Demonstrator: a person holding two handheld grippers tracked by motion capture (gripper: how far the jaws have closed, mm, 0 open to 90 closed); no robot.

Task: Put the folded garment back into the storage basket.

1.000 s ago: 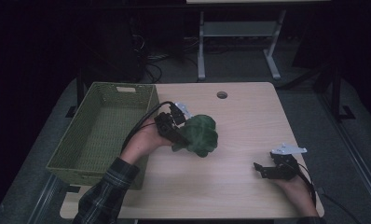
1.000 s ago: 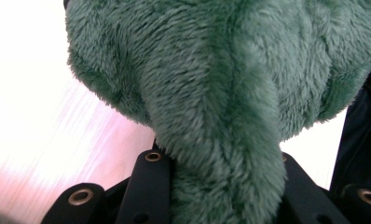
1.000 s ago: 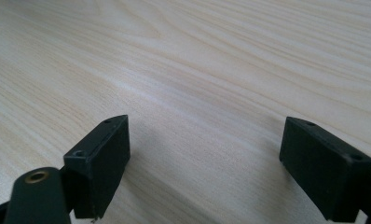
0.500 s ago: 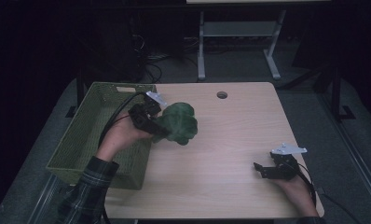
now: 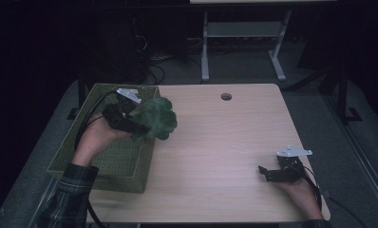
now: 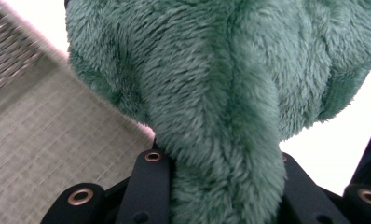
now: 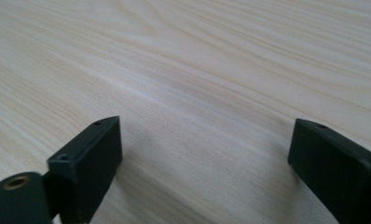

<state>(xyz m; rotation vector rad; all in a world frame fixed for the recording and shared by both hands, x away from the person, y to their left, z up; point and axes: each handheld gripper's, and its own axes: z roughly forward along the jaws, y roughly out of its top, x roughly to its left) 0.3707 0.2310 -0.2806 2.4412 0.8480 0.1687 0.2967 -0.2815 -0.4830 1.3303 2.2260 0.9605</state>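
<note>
Two grippers in your hands: your right gripper [image 5: 268,174] sat low at the near right of the table [image 5: 215,142], jaws wide apart and just opened further, with bare wood between them. Farther off, your left gripper [image 5: 130,124] had its jaws clamped on the green plush toy [image 5: 155,118], held in the air over the right rim of the green woven basket [image 5: 108,164].

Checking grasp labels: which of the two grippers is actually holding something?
The left gripper: its jaws pinch the green plush toy over the green basket. The right gripper rests open on the table, nothing between its jaws.
</note>
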